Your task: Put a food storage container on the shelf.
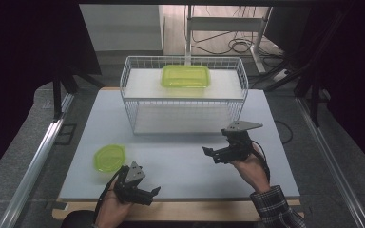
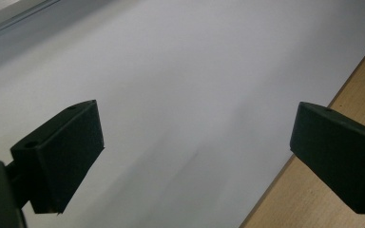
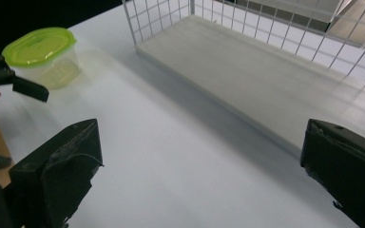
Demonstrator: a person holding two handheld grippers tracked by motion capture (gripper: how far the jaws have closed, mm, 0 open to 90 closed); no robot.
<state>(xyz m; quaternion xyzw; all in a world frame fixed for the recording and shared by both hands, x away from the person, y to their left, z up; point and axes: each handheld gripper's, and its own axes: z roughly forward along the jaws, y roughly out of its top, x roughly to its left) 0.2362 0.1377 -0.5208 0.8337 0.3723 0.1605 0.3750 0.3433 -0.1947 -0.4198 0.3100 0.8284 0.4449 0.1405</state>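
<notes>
Green-lidded tub (image 1: pixel 109 157) just beside left gripper (image 1: pixel 148 194)

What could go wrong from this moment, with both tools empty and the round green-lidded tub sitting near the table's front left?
1. The round tub sits just behind the open left tool, near the table edge; a careless swing might knock it off.
2. Its walls look thin and clear, so a hard pinch may deform it.
3. The wire basket has tall sides; lifting the tub in could snag the rim beside the rectangular container.
</notes>
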